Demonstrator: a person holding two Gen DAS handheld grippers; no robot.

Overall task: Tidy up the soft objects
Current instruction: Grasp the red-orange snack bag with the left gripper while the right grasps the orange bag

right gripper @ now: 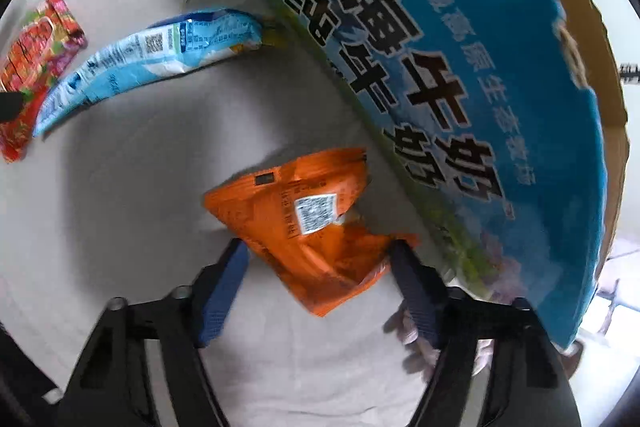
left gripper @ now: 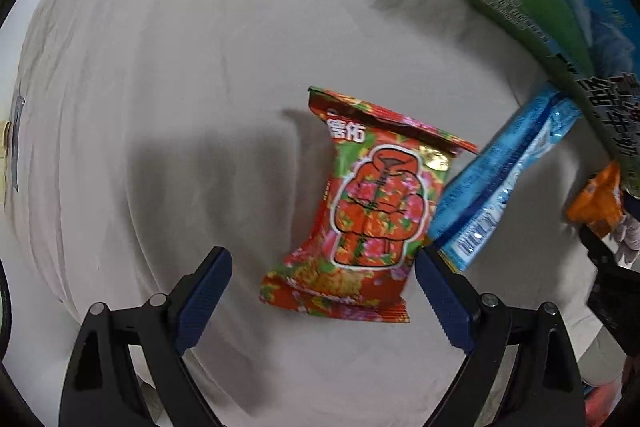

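A red floral snack packet lies on the white cloth between the open fingers of my left gripper, which hovers above it. A light blue packet lies to its right, partly under a cardboard box. My right gripper has an orange packet between its fingers; the fingers stand wide and I cannot tell whether they press it. The orange packet also shows at the right edge of the left wrist view. The blue packet and red packet show at the left of the right wrist view.
A large blue and green cardboard box with Chinese print stands tilted at the right, close to my right gripper; it also shows in the left wrist view. A wrinkled white cloth covers the surface.
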